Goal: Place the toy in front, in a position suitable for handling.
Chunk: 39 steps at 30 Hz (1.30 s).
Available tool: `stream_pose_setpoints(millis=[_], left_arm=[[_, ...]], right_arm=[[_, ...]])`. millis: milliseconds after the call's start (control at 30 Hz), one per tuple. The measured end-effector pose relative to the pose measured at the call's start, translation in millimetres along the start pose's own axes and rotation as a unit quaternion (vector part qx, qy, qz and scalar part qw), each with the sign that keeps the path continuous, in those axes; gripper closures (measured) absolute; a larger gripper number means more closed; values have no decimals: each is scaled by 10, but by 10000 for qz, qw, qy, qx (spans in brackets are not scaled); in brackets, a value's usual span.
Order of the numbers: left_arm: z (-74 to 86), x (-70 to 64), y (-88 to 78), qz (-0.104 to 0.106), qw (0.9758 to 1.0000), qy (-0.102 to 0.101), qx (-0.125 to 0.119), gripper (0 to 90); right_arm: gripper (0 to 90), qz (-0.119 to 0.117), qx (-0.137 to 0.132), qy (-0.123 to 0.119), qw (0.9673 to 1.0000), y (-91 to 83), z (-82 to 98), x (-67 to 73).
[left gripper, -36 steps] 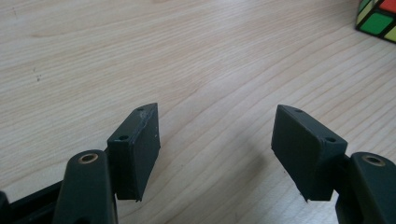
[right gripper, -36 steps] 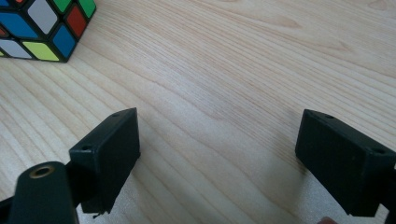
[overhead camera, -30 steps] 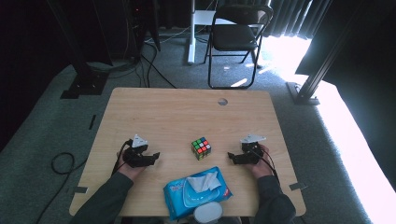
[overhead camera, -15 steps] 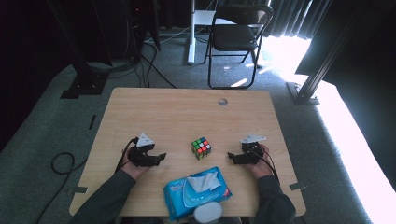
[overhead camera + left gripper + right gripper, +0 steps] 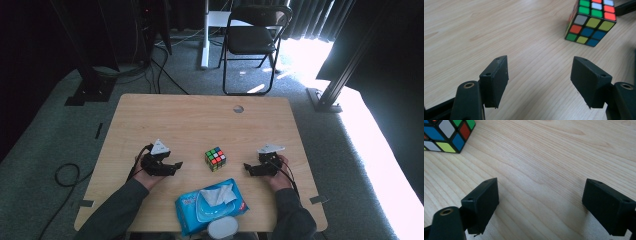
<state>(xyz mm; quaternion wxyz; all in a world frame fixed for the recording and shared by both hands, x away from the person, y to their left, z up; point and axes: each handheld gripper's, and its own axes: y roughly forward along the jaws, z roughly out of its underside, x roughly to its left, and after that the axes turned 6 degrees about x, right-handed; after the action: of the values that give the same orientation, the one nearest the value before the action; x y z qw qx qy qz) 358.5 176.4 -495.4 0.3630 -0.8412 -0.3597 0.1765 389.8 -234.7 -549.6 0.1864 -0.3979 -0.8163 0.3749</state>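
While a tissue sticks from the wipes pack (image 5: 212,206), both grippers flank the cube (image 5: 215,158), released.

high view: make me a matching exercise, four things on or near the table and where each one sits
Things:
1. puzzle cube
2. wipes pack
3. folding chair
4. left tongs

Places:
a. on the floor beyond the table's far edge
b. at the table's near edge, between the forearms
c. left of the cube, open
d. mid-table, between the two tongs

Pairs: 1-d, 2-b, 3-a, 4-c
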Motion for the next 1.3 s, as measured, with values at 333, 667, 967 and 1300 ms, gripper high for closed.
stream_pose_setpoints(millis=[333,667,967,1300], left_arm=[[-120,-92,22,75,9998,206,11,305],[-221,-159,55,216,9992,330,-5,298],[-307,-201,63,340,9986,411,-45,297],[-381,-290,90,370,9976,573,-89,291]], right_arm=[[136,1,8,11,10000,-1,0,1],[136,1,5,0,10000,0,0,0],[136,2,6,-2,10000,-1,0,-1],[136,2,5,1,10000,0,0,0]])
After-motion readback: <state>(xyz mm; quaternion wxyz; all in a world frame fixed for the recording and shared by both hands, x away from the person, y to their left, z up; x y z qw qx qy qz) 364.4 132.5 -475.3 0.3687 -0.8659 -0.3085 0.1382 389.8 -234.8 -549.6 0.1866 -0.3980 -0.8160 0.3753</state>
